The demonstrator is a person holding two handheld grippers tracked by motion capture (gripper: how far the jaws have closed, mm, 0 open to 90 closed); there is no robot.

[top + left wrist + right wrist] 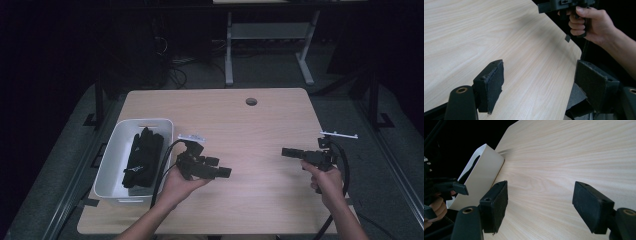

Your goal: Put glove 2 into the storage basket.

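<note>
Over the wooden table [240, 125], my left gripper [218, 168] sits in a hand near the front left, its jaws pointing right. In the left gripper view its two black pads [490, 85] stand wide apart over bare wood, nothing between them. My right gripper [289, 151] is held at the front right, jaws pointing left toward the other one. Its pads [495, 205] also stand wide apart and hold nothing. A white bin [131, 160] at the left holds black gloves [142, 157].
The bin [481, 173] lies beyond my right gripper's jaws, with the left gripper [451, 187] in front of it. A round cable hole [251, 101] sits near the table's far edge. A desk frame [267, 45] stands behind the table. Cables trail from both grippers.
</note>
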